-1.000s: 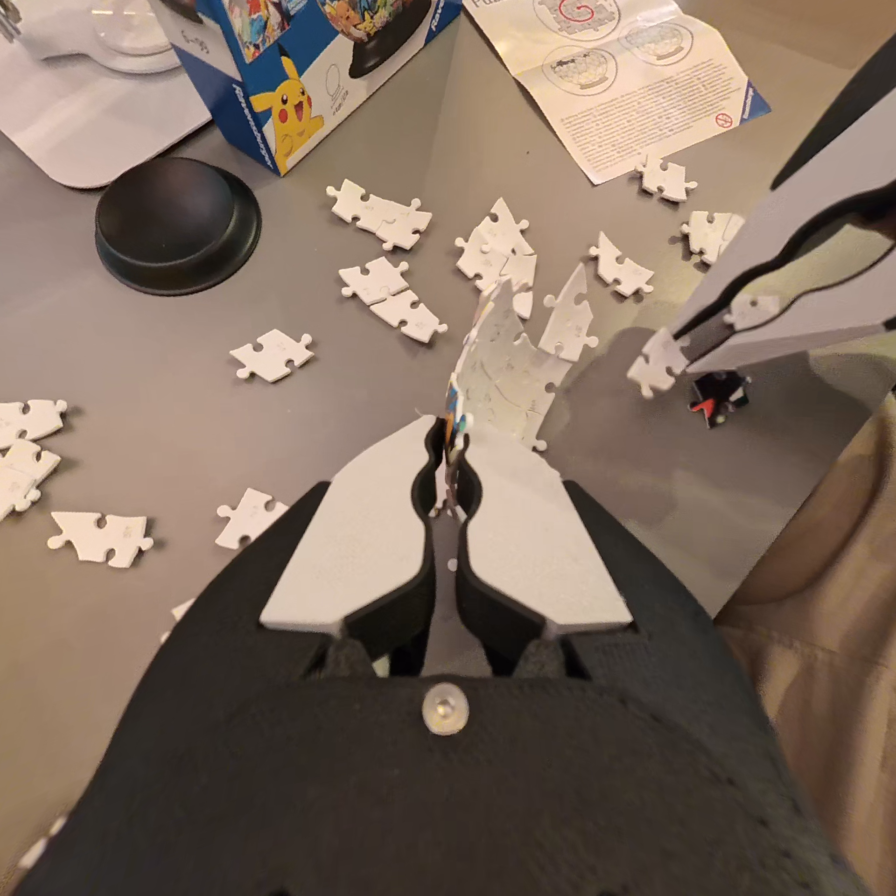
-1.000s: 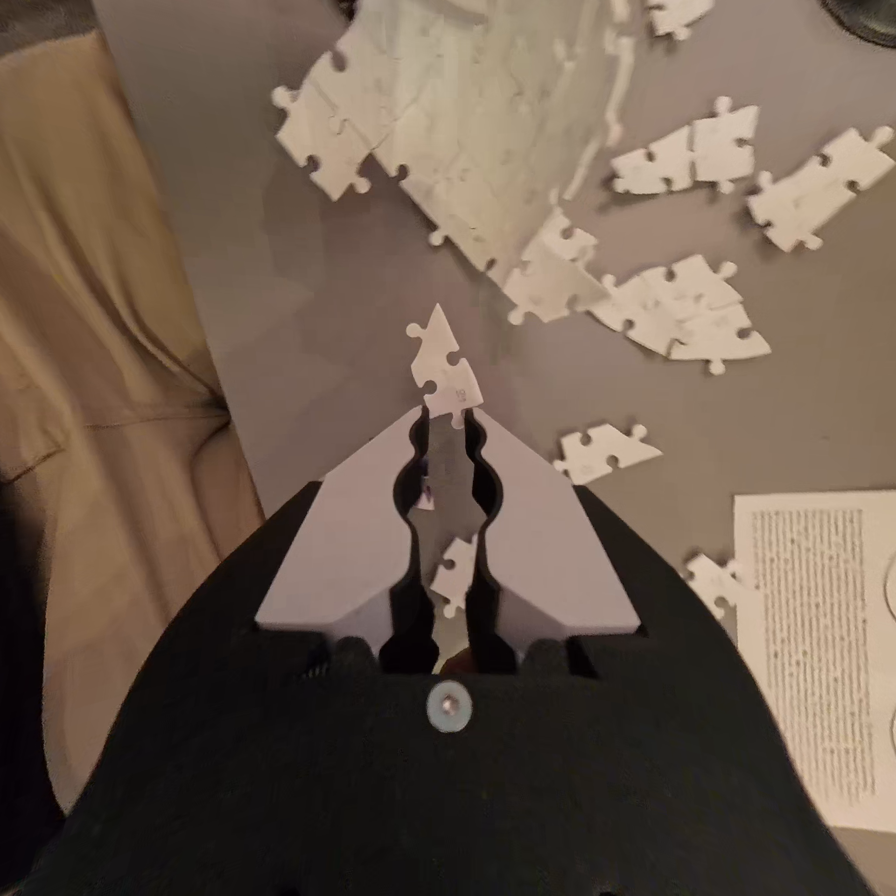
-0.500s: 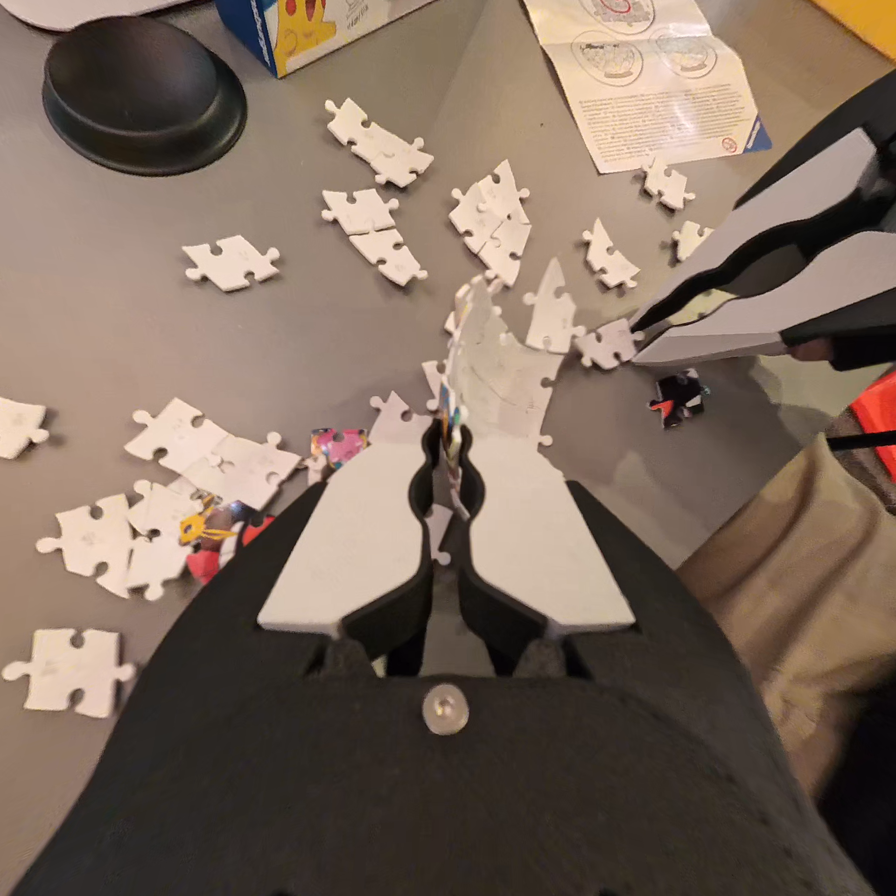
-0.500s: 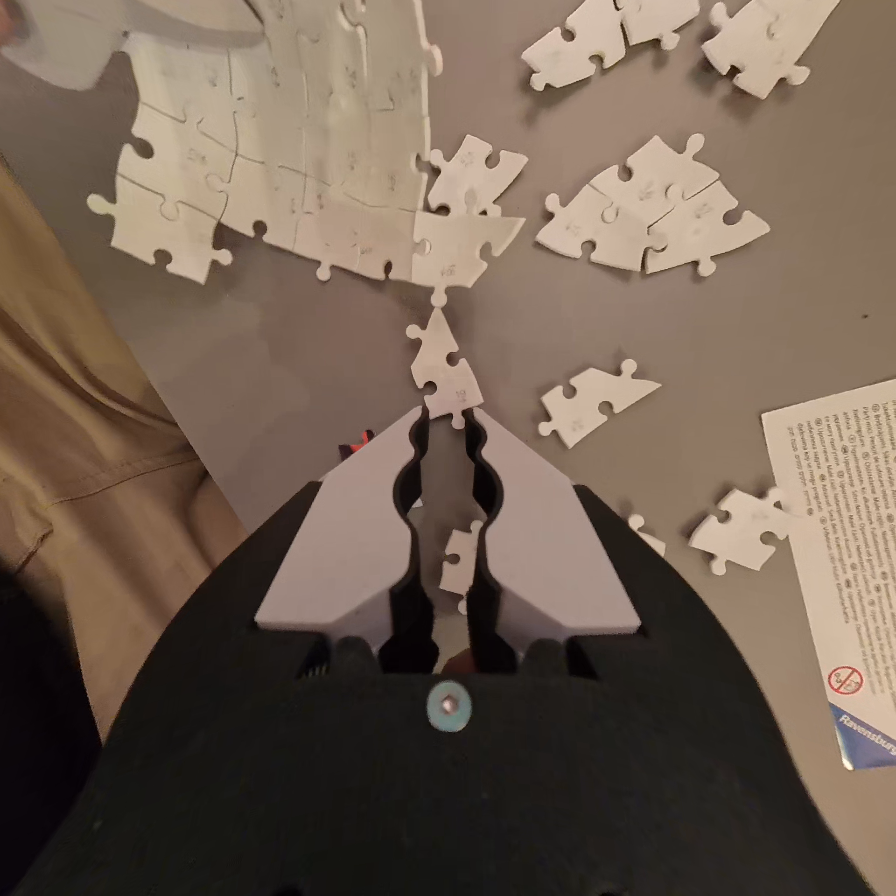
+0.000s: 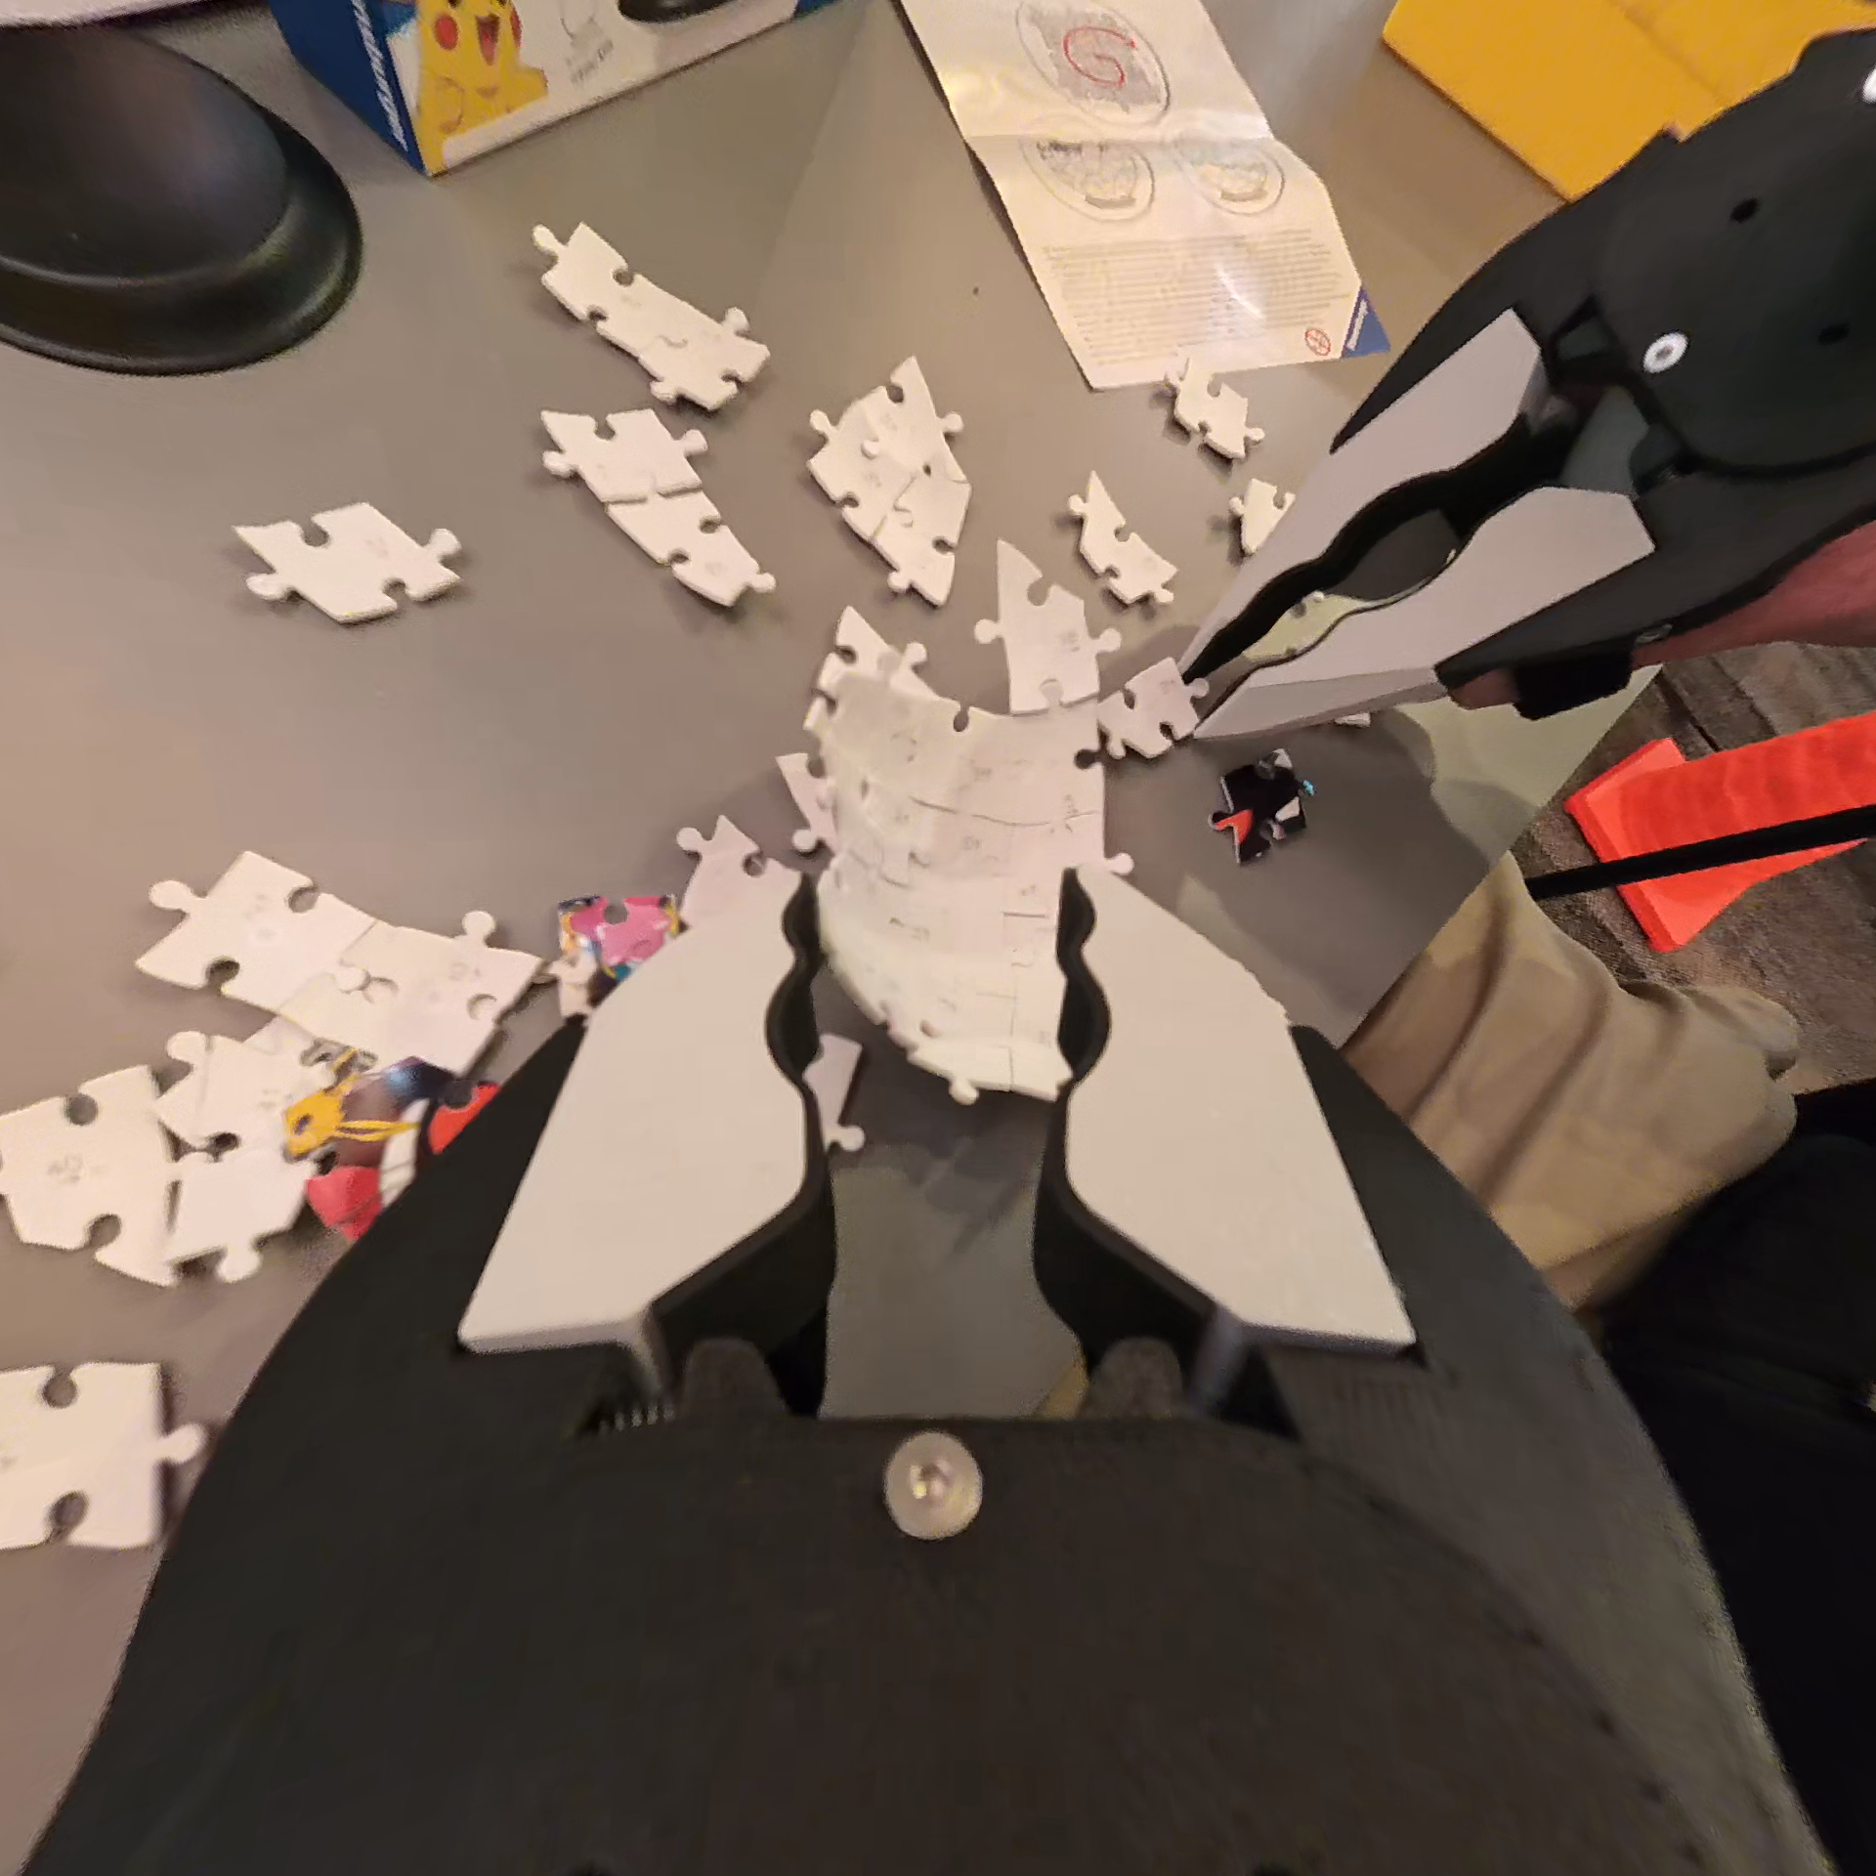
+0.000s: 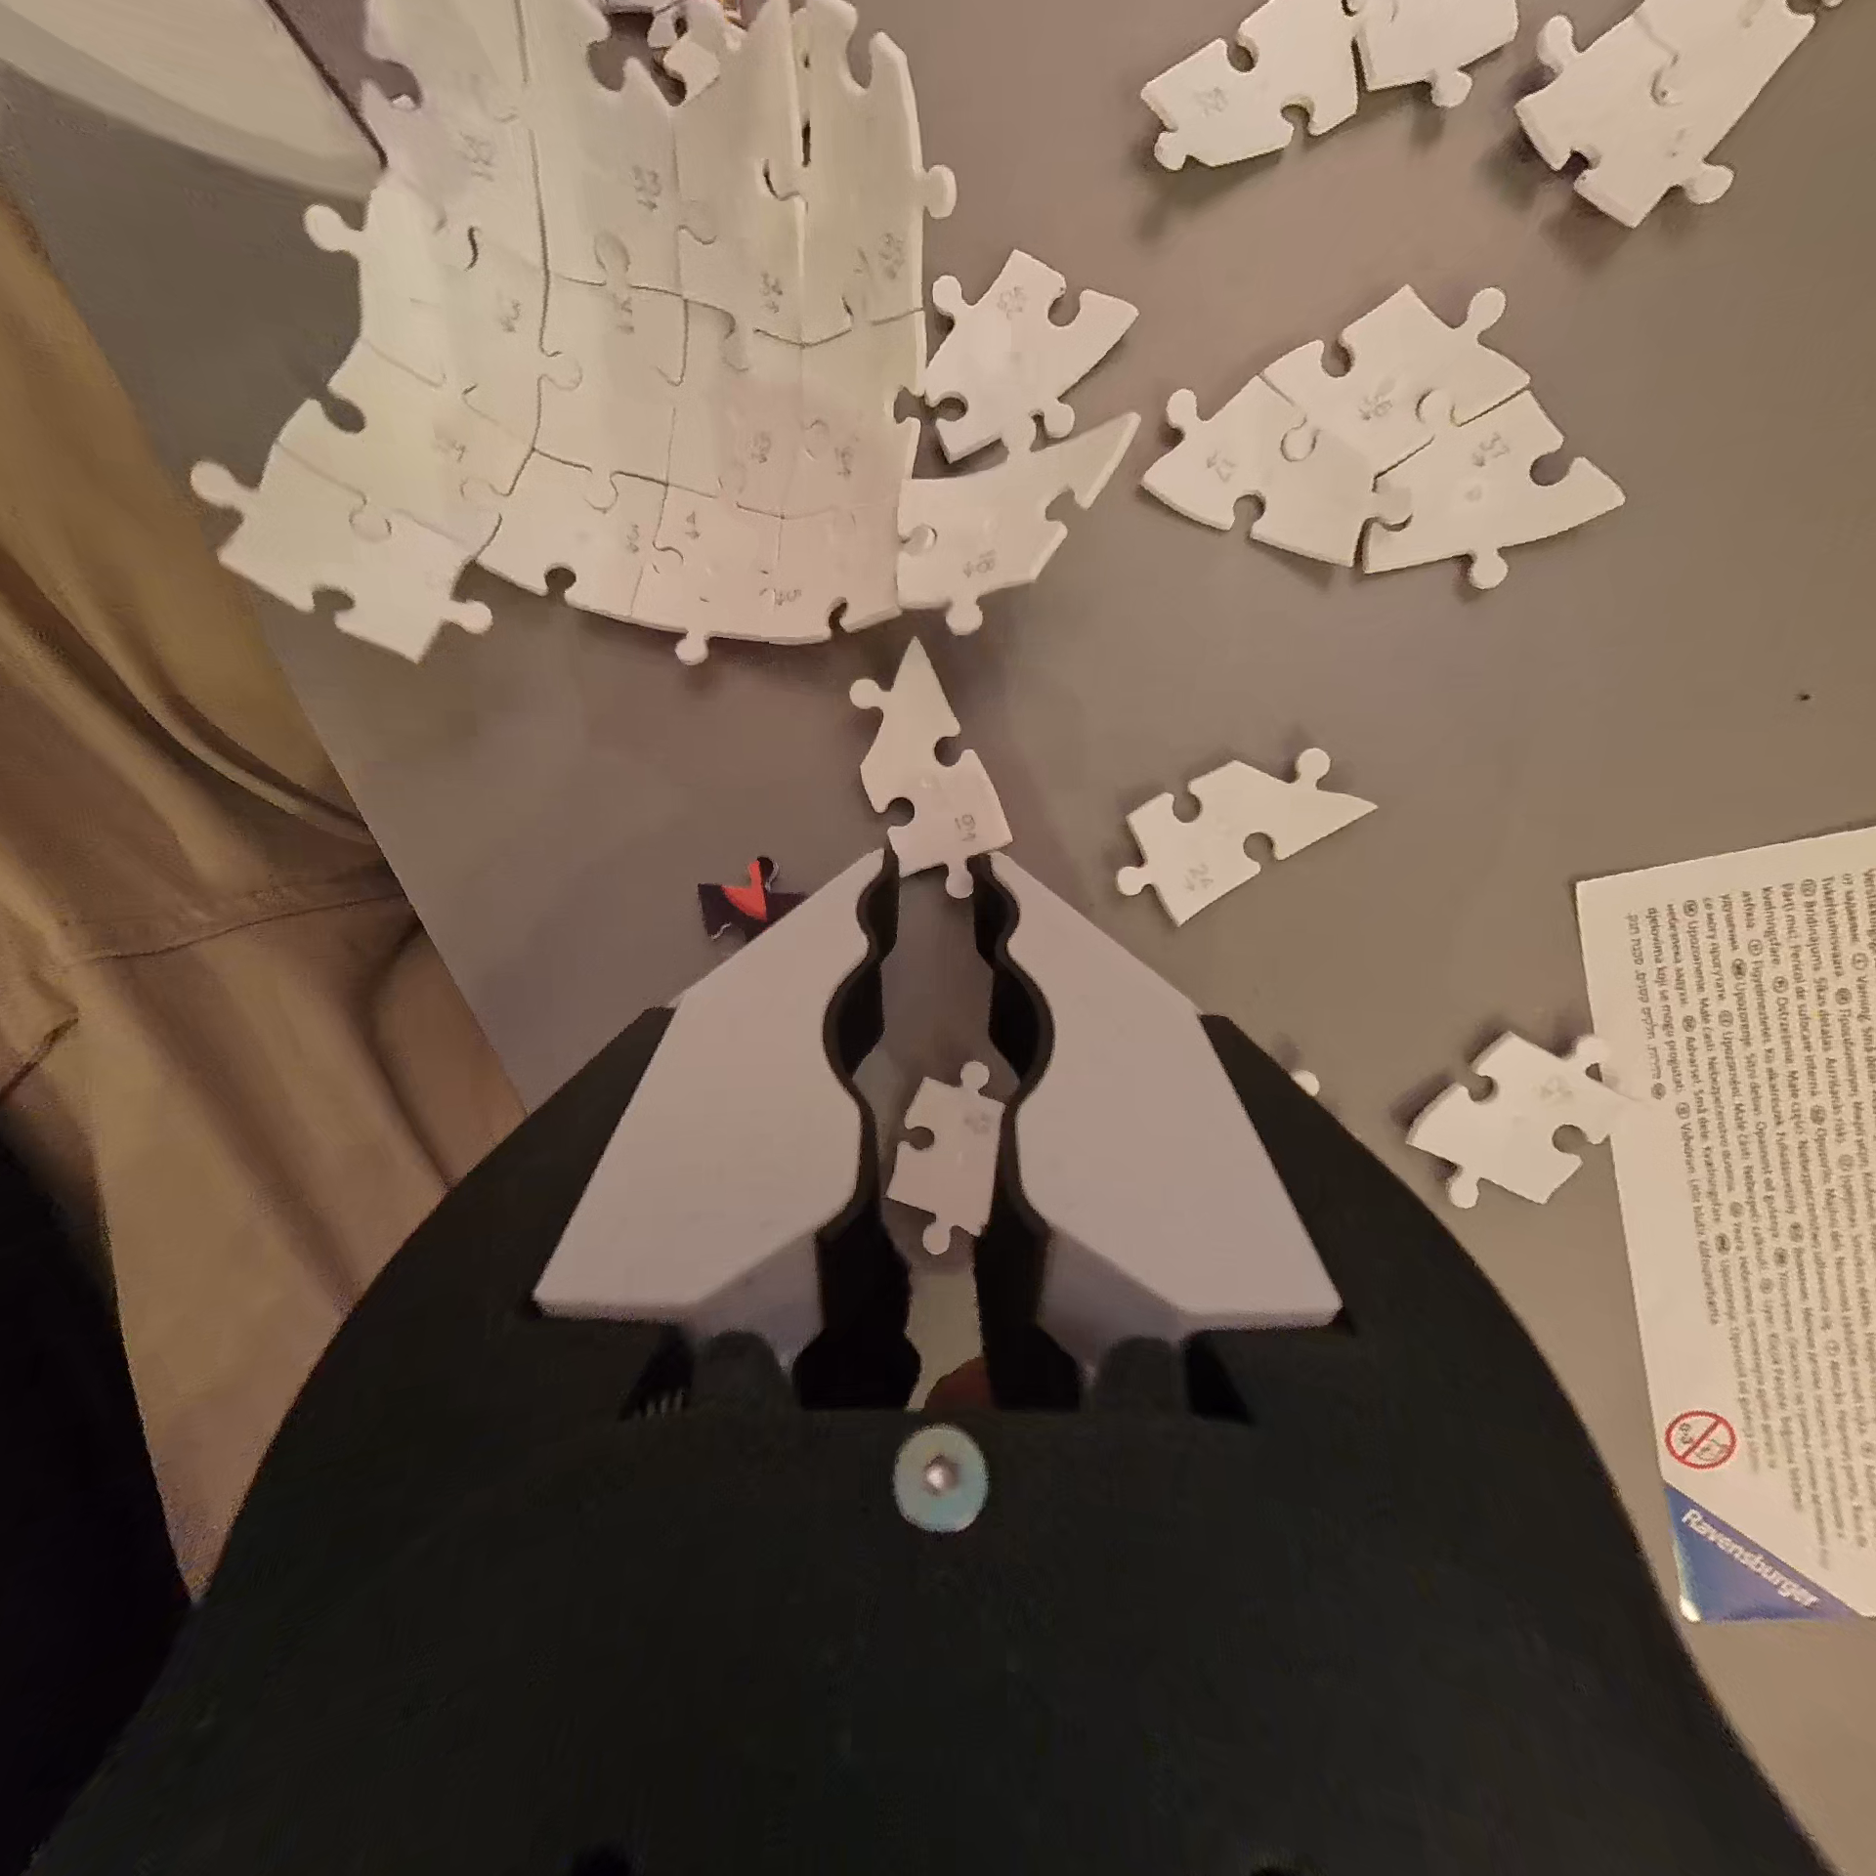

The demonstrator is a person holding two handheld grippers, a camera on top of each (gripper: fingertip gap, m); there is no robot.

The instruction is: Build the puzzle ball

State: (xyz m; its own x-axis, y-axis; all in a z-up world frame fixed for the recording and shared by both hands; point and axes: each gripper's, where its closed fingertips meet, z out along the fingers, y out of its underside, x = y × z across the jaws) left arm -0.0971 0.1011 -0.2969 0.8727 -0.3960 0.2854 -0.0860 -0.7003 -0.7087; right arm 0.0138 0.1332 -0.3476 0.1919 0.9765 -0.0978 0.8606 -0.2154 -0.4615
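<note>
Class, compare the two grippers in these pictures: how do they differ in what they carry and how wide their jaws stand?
The left gripper has its jaws wide apart around the curved assembled puzzle section; the right gripper has its jaws nearly closed, pinching a single puzzle piece. The left gripper's load is many joined pieces; the right gripper's is one. Both have grey fingers on black bodies.

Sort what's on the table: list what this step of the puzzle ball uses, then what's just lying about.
In use:
- curved assembled section, between the open left tool
- single white piece, pinched by the right tool

Lying about:
- instruction leaflet
- puzzle box
- black stand
- dark printed piece
</note>
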